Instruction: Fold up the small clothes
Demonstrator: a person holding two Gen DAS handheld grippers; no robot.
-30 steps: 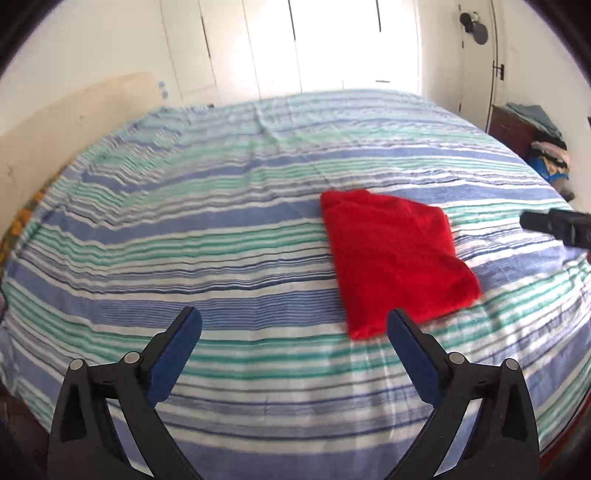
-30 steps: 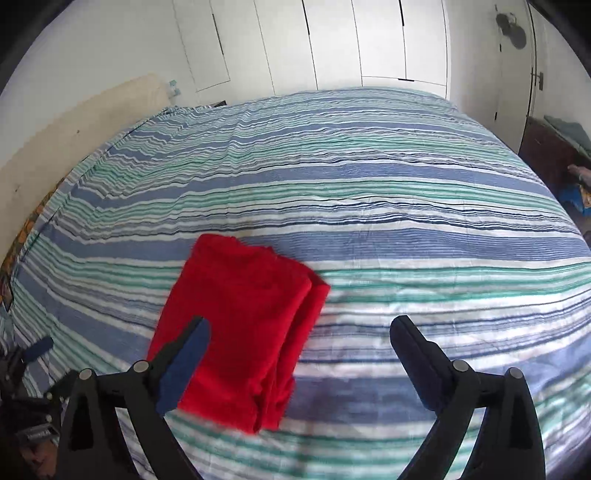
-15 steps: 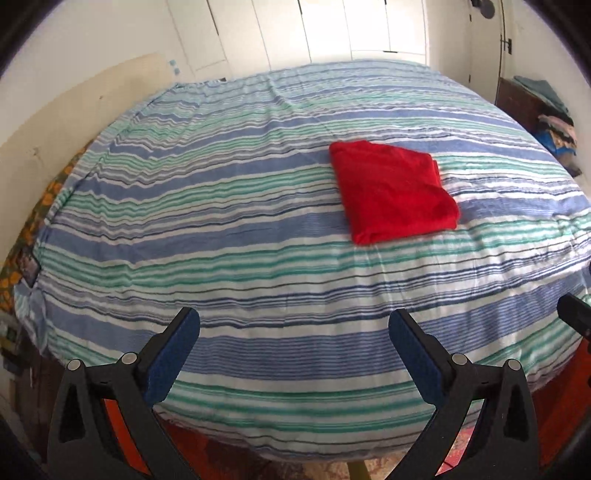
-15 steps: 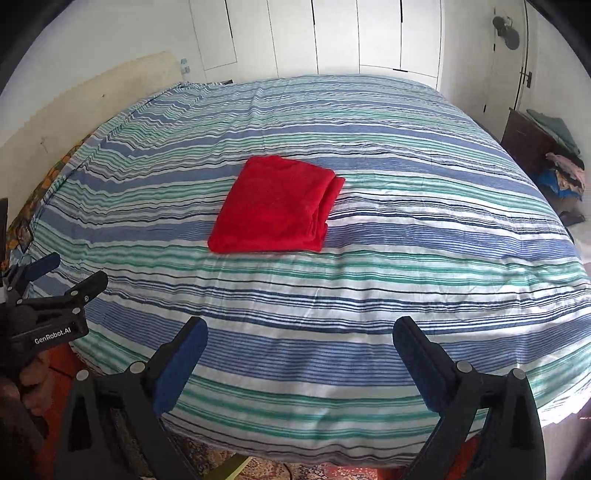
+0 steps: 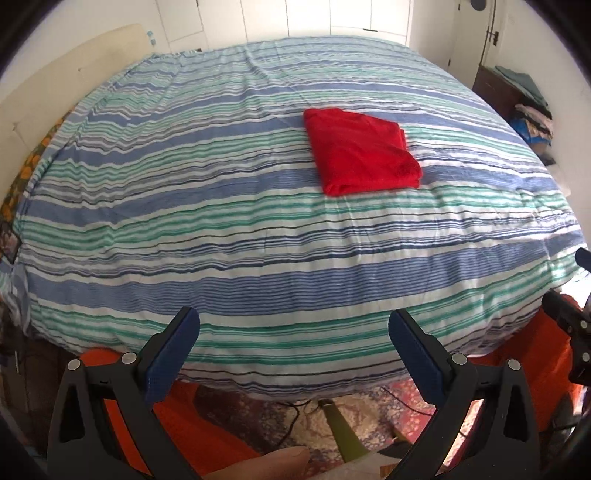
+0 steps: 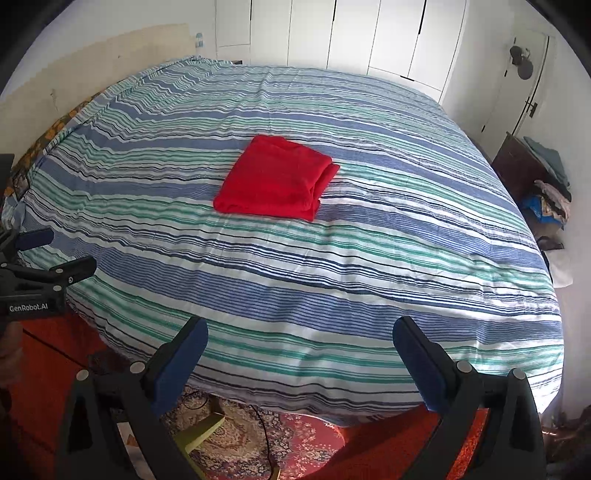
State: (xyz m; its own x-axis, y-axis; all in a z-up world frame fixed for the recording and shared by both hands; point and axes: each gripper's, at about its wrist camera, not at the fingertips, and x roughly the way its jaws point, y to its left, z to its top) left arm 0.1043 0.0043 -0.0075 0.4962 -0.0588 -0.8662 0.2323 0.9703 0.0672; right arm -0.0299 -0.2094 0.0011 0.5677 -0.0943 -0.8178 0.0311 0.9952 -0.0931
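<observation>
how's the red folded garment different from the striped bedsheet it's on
The red garment is one plain colour; the striped bedsheet runs in blue, green and white bands. The garment is folded into a compact layered rectangle with stacked edges on one side, while the bedsheet is spread in a single layer. The garment takes up a small patch; the bedsheet covers the whole bed. Both are fabric lying flat, and neither is touched by the open left gripper or right gripper.

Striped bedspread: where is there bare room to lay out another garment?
The striped bedspread is bare all around the folded red garment: a wide band between it and the near edge, a strip toward the headboard, another toward the wardrobe doors. Crowding is only off-bed, on the dresser's clothes pile.
</observation>
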